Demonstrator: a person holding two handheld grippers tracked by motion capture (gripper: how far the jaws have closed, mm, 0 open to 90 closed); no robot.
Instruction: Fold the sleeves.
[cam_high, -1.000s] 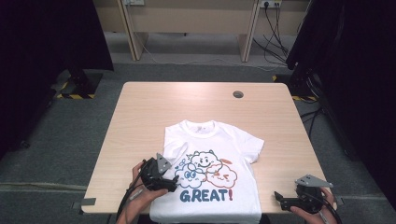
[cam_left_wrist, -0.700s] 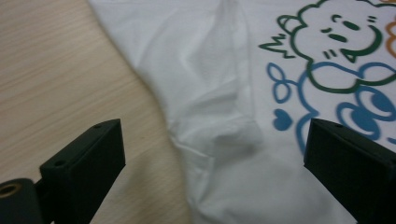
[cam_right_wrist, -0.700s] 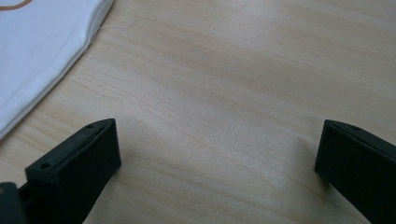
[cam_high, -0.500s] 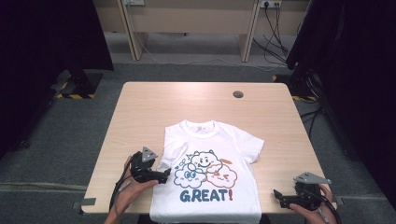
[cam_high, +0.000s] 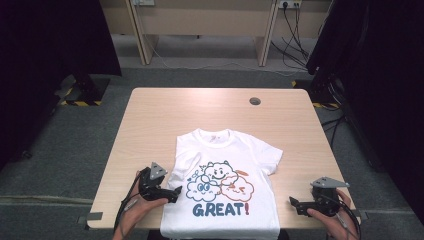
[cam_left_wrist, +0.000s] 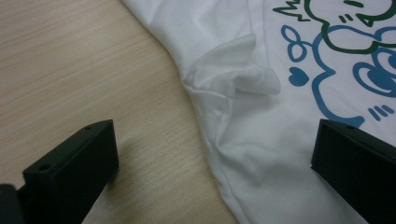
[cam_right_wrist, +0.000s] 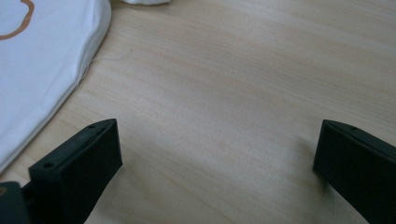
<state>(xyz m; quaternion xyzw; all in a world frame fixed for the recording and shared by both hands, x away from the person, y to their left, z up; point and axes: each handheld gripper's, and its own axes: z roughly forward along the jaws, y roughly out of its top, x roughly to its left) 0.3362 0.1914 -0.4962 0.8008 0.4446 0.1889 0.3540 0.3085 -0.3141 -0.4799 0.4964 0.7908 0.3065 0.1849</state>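
Observation:
A white T-shirt (cam_high: 225, 165) with a cartoon cloud print and the word GREAT! lies flat on the near half of the wooden table (cam_high: 200, 115). Its left sleeve (cam_left_wrist: 243, 79) is tucked inward in a crumpled fold. My left gripper (cam_high: 175, 192) rests at the shirt's left edge, and its jaws have just been opening. In the left gripper view the left gripper (cam_left_wrist: 210, 154) has one jaw over bare wood and the other over the cloth, pressing on nothing. My right gripper (cam_high: 294, 202) stands open over bare table to the right of the shirt (cam_right_wrist: 42, 70).
A small round grommet hole (cam_high: 255, 101) sits in the far right part of the table. Bare wood surrounds the shirt at the back and on both sides. The near table edge runs just under both hands. Desks and cables stand beyond the far edge.
My left gripper has slid left, from over the printed front to the shirt's left edge, and its jaws stand wider. The right gripper has stayed in place.

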